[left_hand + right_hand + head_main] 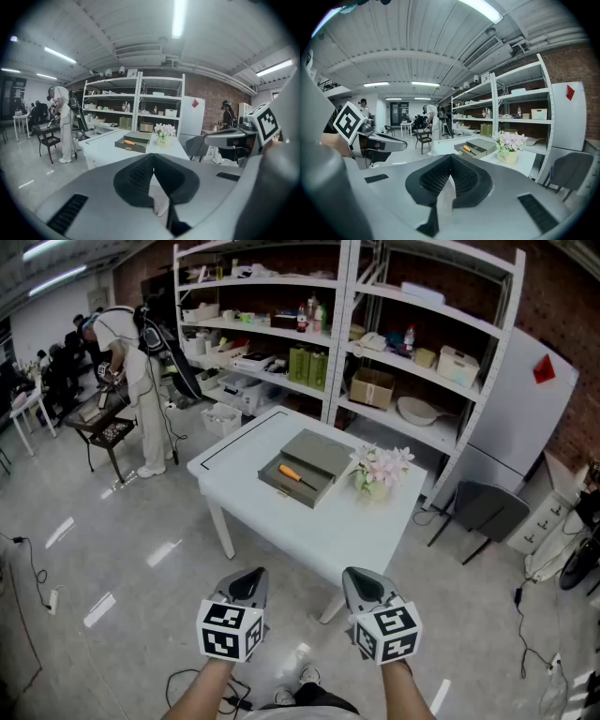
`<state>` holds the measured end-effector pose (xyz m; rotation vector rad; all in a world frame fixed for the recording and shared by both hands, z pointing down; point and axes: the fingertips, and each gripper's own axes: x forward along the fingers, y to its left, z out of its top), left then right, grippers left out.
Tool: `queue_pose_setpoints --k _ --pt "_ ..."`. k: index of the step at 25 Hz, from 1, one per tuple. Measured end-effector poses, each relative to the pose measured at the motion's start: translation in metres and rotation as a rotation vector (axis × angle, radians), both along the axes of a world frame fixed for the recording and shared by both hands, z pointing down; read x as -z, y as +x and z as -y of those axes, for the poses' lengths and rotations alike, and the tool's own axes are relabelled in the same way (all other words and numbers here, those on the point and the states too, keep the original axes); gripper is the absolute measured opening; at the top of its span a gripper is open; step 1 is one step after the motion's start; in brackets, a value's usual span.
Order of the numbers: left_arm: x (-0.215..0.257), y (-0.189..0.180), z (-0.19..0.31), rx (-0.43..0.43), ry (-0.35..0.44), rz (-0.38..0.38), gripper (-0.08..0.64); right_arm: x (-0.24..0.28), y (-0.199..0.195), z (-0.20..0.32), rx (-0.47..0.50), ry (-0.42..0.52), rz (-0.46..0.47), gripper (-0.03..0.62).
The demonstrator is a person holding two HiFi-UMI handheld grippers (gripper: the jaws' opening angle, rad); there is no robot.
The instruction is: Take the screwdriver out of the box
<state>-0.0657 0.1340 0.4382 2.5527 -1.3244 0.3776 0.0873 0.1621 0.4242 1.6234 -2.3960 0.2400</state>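
Observation:
An orange-handled screwdriver (293, 474) lies in the open grey box (325, 456) on the white table (356, 540). The same screwdriver (130, 143) shows small in the left gripper view, and the screwdriver (467, 149) in the right gripper view too. My left gripper (247, 582) and right gripper (363, 586) hang side by side well short of the table's near edge, both shut with nothing between the jaws. In the left gripper view the left gripper (153, 161) has its pads together; so does the right gripper (449, 164) in its own view.
A pot of pale pink flowers (380, 471) stands on the table right of the box. Loaded shelves (375, 352) and a white fridge (516, 409) rise behind. A grey chair (483, 507) sits at the right. A person (127, 362) in white bends over a small dark table (103, 432) at far left.

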Motion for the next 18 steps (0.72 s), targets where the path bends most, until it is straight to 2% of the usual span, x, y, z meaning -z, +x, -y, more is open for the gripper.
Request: queue_pose_setpoints --k 13,18 --pt "-0.004 -0.011 0.02 0.002 -0.002 0.003 0.005 0.002 -0.008 0.024 -0.024 0.025 -0.003 0.006" --pt "-0.008 -0.012 0.036 0.011 -0.006 0.009 0.005 0.001 -0.009 0.042 -0.019 0.037 -0.001 0.032"
